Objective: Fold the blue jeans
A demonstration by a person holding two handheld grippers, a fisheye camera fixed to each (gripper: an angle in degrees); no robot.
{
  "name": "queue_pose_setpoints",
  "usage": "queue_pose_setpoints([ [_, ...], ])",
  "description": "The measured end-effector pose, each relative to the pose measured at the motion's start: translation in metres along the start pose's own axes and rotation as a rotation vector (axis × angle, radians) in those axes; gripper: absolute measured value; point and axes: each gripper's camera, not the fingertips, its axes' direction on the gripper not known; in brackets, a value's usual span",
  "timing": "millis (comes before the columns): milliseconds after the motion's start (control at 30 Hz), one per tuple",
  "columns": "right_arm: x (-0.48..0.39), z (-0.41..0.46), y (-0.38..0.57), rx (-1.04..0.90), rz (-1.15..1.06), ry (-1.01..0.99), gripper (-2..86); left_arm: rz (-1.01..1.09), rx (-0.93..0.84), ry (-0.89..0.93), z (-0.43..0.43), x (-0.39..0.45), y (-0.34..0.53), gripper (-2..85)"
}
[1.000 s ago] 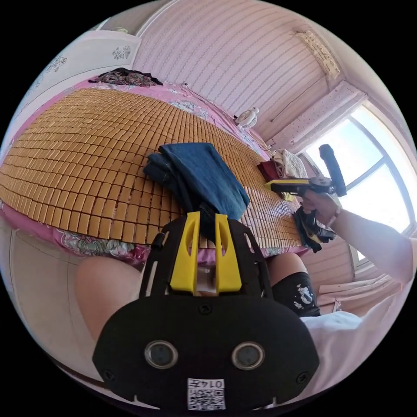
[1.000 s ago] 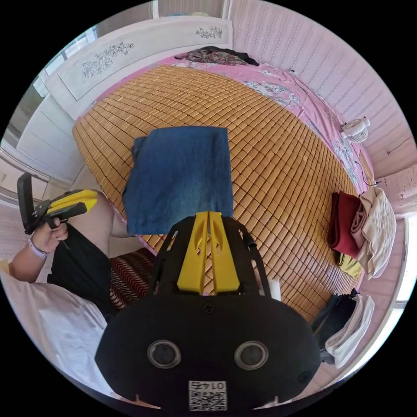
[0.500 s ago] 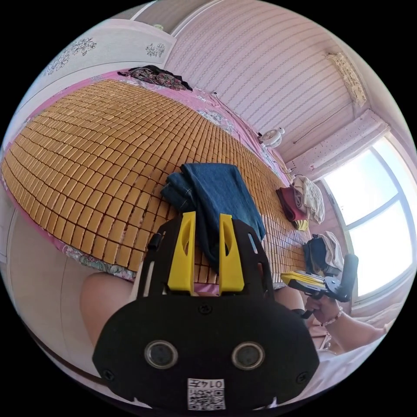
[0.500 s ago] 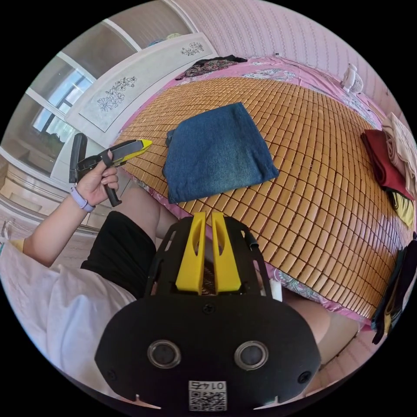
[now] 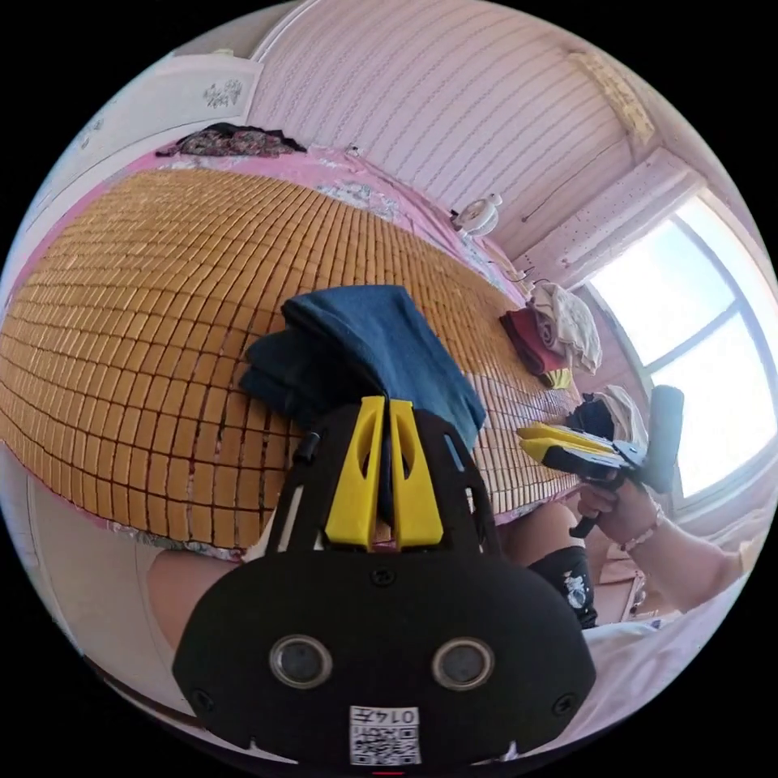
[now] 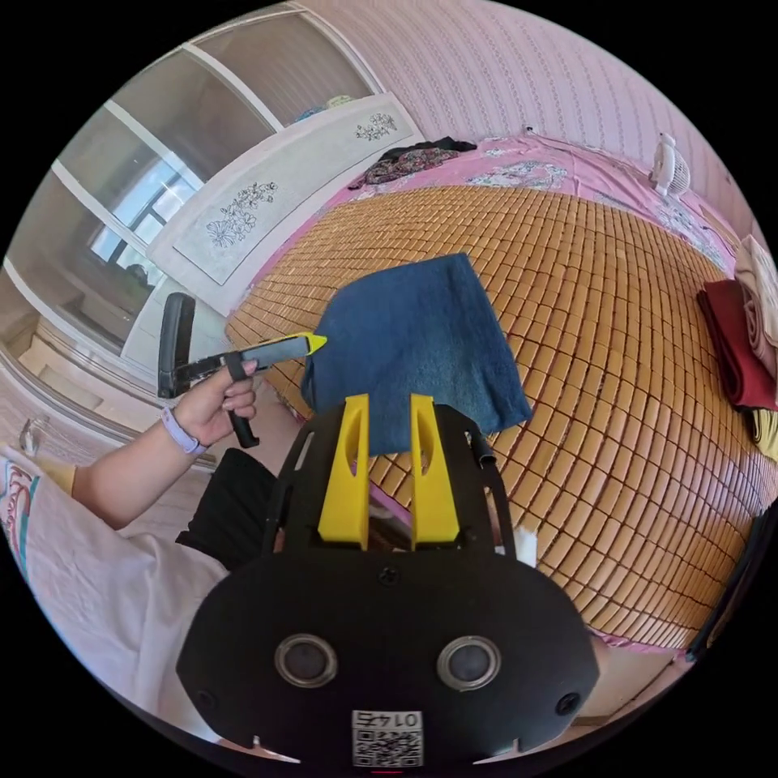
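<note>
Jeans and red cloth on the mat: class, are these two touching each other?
Apart. The right gripper view shows a broad stretch of bare mat between the jeans and the red cloth.

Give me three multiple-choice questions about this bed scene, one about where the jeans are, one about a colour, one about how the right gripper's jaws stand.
1. Where do the folded blue jeans lie?
A. on the floor
B. on the bamboo mat near the bed's edge
C. on the clothes pile by the window

2. What colour is the folded garment at the mat's far side, beside the cream one?
A. dark red
B. green
C. white

3. How do the right gripper jaws stand?
A. shut on the jeans
B. shut on nothing
C. apart, holding nothing

Answers: 1 B, the jeans rest on the mat close to the person's legs. 2 A, it is dark red. 3 C, a clear gap shows between the yellow jaws.
</note>
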Motion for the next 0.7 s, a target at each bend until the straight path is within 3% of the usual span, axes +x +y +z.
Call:
queue_pose_setpoints([
  [100, 0.006, -0.041, -0.002, 0.115, 0.044, -0.062, 7.2, 0.231, 0.135, -0.011, -0.025, 0.057, -0.009, -0.9],
  [200, 0.024, -0.103, 0.016, 0.308, 0.152, -0.133, 6.4, 0.519, 0.166, 0.124, -0.022, 0.141, -0.021, -0.9],
  [267, 0.04, -0.158, 0.052, 0.472, 0.232, -0.11, 6.4, 0.794, 0.037, 0.203, 0.005, 0.219, -0.005, -0.7],
  [333, 0.05, -0.191, 0.086, 0.528, 0.297, -0.002, 6.9, 0.858, -0.089, 0.236, 0.037, 0.249, 0.017, -0.4],
  [433, 0.064, -0.217, 0.132, 0.426, 0.384, 0.235, 8.4, 0.8, -0.212, 0.302, 0.061, 0.238, 0.045, 1.1],
  [500, 0.067, -0.22, 0.149, 0.337, 0.394, 0.287, 9.2, 0.739, -0.22, 0.355, 0.049, 0.214, 0.052, 2.5],
  [600, 0.057, -0.209, 0.149, 0.24, 0.342, 0.299, 9.6, 0.552, -0.12, 0.214, 0.012, 0.149, 0.05, 3.5],
  [700, 0.026, -0.196, 0.114, 0.151, 0.219, 0.337, 7.9, 0.219, -0.008, 0.045, -0.018, 0.062, 0.032, 7.0],
])
